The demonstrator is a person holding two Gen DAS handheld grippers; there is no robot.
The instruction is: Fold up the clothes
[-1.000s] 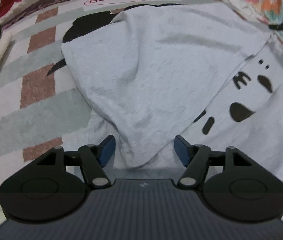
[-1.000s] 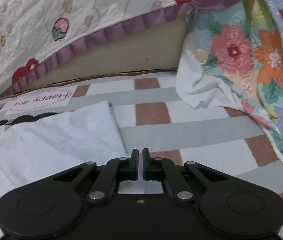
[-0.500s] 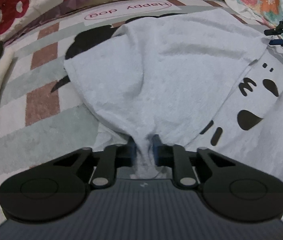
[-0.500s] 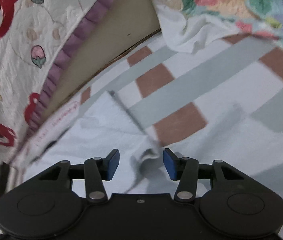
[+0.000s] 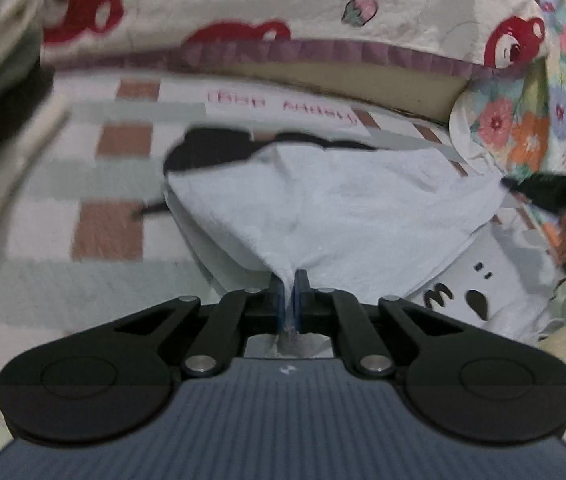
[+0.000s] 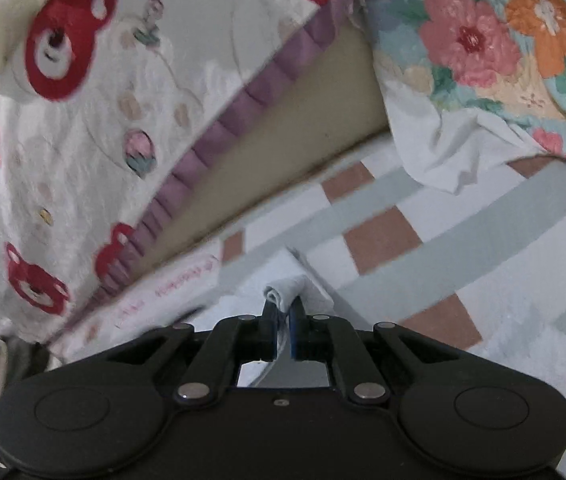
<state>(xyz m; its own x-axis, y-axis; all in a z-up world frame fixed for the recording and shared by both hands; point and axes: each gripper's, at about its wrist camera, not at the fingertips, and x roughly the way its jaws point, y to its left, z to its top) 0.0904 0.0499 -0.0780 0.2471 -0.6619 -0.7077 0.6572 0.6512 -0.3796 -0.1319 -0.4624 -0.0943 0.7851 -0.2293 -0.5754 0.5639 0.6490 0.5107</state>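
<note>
While one white garment (image 5: 347, 208) lies spread, two grippers' fingers (image 5: 280, 300) (image 6: 269, 320) each pinch its fabric.

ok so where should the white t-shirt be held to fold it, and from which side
By its edge, at two spread points, coming in low from the near side. The white t-shirt lies limp on the checked blanket, so only a pinched edge lifts cleanly. The left gripper is shut on a bunched point, cloth fanning away; the right gripper pinches a folded edge.
</note>
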